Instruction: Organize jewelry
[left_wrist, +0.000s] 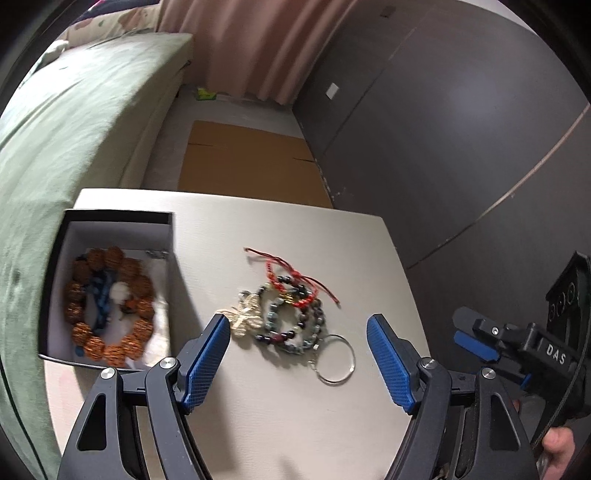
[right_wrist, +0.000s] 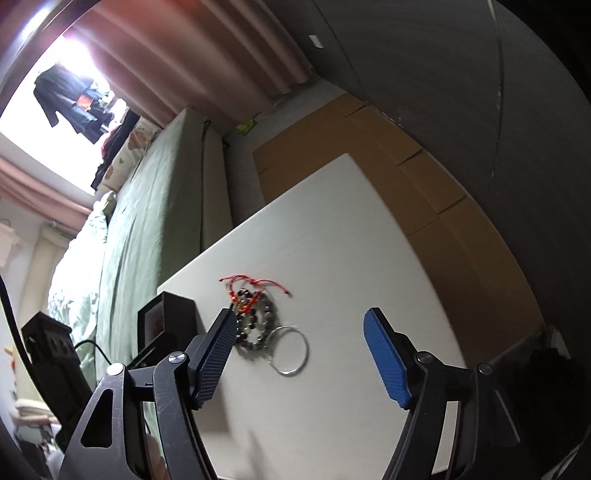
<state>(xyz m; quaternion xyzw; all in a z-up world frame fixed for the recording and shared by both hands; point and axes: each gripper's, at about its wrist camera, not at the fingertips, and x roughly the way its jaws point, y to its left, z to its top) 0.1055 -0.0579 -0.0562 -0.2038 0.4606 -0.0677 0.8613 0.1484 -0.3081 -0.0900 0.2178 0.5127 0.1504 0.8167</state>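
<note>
A small pile of jewelry lies mid-table: a red cord bracelet (left_wrist: 291, 277), dark beaded bracelets (left_wrist: 295, 317), a pale cross-shaped charm (left_wrist: 245, 314) and a metal key ring (left_wrist: 336, 358). My left gripper (left_wrist: 297, 325) hovers open just in front of the pile, nothing between its blue pads. A black box (left_wrist: 110, 221) at the left holds a brown chunky-bead bracelet (left_wrist: 110, 306) and blue beads. In the right wrist view the same beaded bracelets (right_wrist: 256, 317), the red cord bracelet (right_wrist: 247, 286) and the key ring (right_wrist: 290, 350) lie between my open right gripper's (right_wrist: 299, 319) fingers, untouched.
The white table (left_wrist: 295, 406) ends close behind the jewelry. A green-covered bed (left_wrist: 74, 110) runs along the left. Flat cardboard (left_wrist: 243, 158) lies on the floor beyond, a dark wall (left_wrist: 461, 129) to the right. The right gripper's body (left_wrist: 517, 343) shows at the left wrist view's right edge.
</note>
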